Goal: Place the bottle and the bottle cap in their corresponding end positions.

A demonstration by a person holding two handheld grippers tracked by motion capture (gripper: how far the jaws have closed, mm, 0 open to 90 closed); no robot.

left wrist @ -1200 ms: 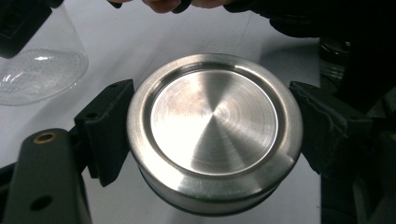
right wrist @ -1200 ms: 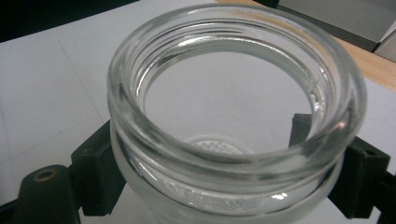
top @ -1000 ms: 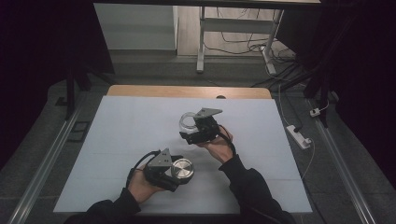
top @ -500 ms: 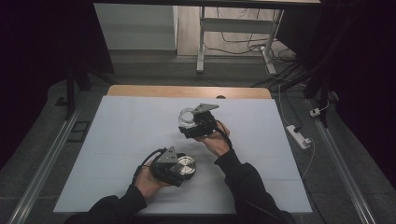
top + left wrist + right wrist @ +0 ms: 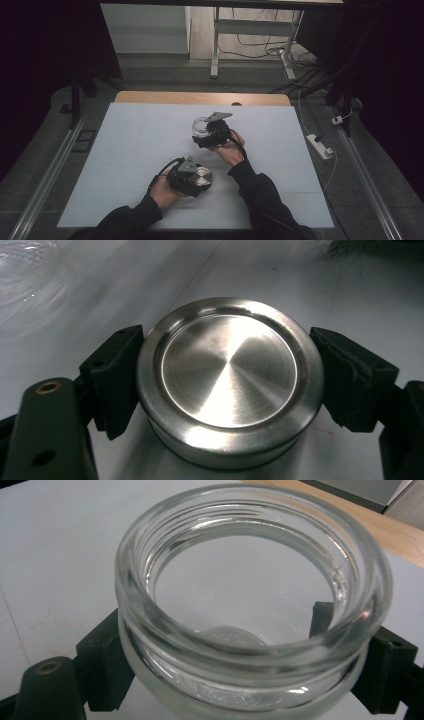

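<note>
- The left gripper (image 5: pixel 196 179) sat near the front of the white table (image 5: pixel 125 150), its jaws pressed on either side of a round steel lid (image 5: pixel 227 385).
- The right gripper (image 5: pixel 204 134) was farther back, near mid-table – jaws clamped around an open glass jar (image 5: pixel 252 605), upright and lidless.
- Lid and jar were apart.
</note>
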